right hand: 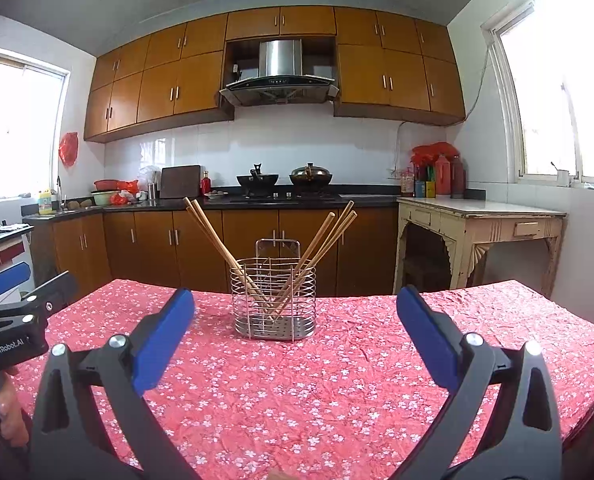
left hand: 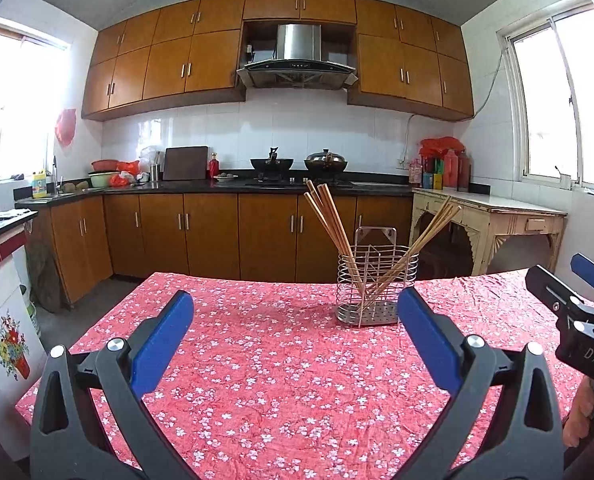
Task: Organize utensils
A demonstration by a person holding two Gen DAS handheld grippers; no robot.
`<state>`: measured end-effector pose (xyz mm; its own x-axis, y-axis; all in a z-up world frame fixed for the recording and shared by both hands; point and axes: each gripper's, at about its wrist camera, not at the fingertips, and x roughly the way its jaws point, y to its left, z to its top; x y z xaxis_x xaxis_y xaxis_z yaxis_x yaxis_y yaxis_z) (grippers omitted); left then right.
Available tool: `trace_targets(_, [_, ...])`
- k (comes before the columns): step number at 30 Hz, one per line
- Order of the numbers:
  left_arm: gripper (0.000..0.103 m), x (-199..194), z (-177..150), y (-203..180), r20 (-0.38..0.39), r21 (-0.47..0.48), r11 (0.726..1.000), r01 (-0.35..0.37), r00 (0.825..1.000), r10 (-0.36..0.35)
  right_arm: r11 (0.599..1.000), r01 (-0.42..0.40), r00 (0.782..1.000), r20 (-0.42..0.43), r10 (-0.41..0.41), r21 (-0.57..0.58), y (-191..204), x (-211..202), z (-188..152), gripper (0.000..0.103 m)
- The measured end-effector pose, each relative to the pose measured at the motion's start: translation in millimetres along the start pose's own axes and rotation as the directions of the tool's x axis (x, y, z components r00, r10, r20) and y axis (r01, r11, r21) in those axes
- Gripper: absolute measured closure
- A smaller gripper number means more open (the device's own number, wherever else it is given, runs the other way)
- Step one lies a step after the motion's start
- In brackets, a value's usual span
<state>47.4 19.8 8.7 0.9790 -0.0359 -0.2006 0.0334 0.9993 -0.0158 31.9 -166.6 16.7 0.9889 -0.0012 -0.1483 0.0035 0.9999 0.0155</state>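
The chopsticks (right hand: 233, 256) all stand in the wire holder (right hand: 274, 300) at twelve o'clock on the tabletop (right hand: 337, 400) — nothing looks left to sort. Left gripper (left hand: 295, 340) and right gripper (right hand: 296, 340) hover wide open — empty.

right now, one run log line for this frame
left gripper: open, empty | right gripper: open, empty | chopsticks: all in wire holder | tablecloth: no loose utensils
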Motion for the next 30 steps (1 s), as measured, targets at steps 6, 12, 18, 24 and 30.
trace_targets(6, [0.002, -2, -4, 1, -0.006, -0.008, 1.000, -0.003, 1.000, 0.003, 1.000, 0.001, 1.000, -0.005, -0.001, -0.006, 0, -1, -5, 0.004])
trace_targets(12, [0.002, 1, -9, -1, -0.026, 0.002, 1.000, -0.002, 1.000, 0.002, 1.000, 0.003, 0.999, -0.042, -0.003, 0.000, -1, 5, -11, 0.004])
trace_targets(18, [0.002, 3, -11, -2, -0.041, 0.001, 1.000, 0.001, 0.999, -0.001, 1.000, 0.003, 0.999, -0.051, -0.003, 0.008, -3, 5, -12, 0.004])
trace_targets(24, [0.002, 1, -10, 0, -0.038, -0.003, 1.000, -0.003, 0.999, 0.003, 1.000, 0.002, 0.999, -0.053, -0.002, 0.009, -5, 6, -12, 0.004])
trace_targets(30, [0.002, 2, -10, 1, -0.046, -0.001, 1.000, 0.001, 0.999, -0.001, 1.000, -0.002, 0.998, -0.059, 0.003, 0.008, -6, 6, -13, 0.004])
